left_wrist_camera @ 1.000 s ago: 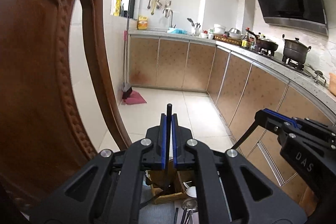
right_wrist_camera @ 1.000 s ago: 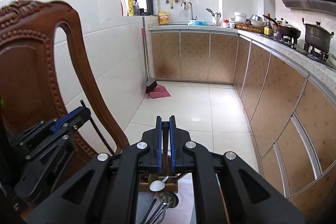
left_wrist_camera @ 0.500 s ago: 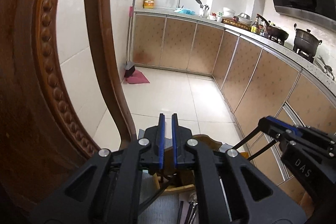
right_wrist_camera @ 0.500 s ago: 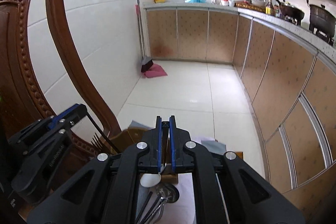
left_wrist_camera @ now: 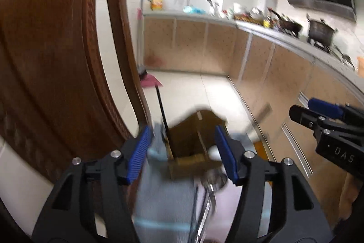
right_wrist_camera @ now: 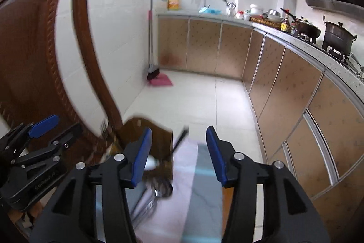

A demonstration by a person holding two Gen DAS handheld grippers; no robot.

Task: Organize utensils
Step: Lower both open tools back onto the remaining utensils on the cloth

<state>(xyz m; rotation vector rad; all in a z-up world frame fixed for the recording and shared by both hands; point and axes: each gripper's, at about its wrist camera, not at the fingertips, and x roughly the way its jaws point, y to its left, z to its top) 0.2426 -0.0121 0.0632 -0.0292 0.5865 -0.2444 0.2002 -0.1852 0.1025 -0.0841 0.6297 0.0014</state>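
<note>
A wooden utensil holder [left_wrist_camera: 193, 140] stands at the table's far edge; it also shows in the right wrist view [right_wrist_camera: 147, 136]. A black-handled utensil [left_wrist_camera: 162, 111] stands upright in its left compartment. A second black handle [right_wrist_camera: 179, 140] leans over the holder, blurred. Metal utensils [left_wrist_camera: 207, 197] lie on the cloth in front of it. My left gripper [left_wrist_camera: 183, 152] is open and empty just before the holder. My right gripper [right_wrist_camera: 178, 152] is open and empty to the holder's right.
A carved wooden chair back [left_wrist_camera: 56, 60] rises close on the left. The cloth-covered table [right_wrist_camera: 200, 197] lies under both grippers. Kitchen cabinets [right_wrist_camera: 295, 95] and a counter with pots run along the right. A broom and dustpan [right_wrist_camera: 157, 76] stand by the far wall.
Both grippers have opened; they were shut before. The black-handled utensil held by the left gripper now stands in the holder. The right gripper's black utensil now leans free over the holder.
</note>
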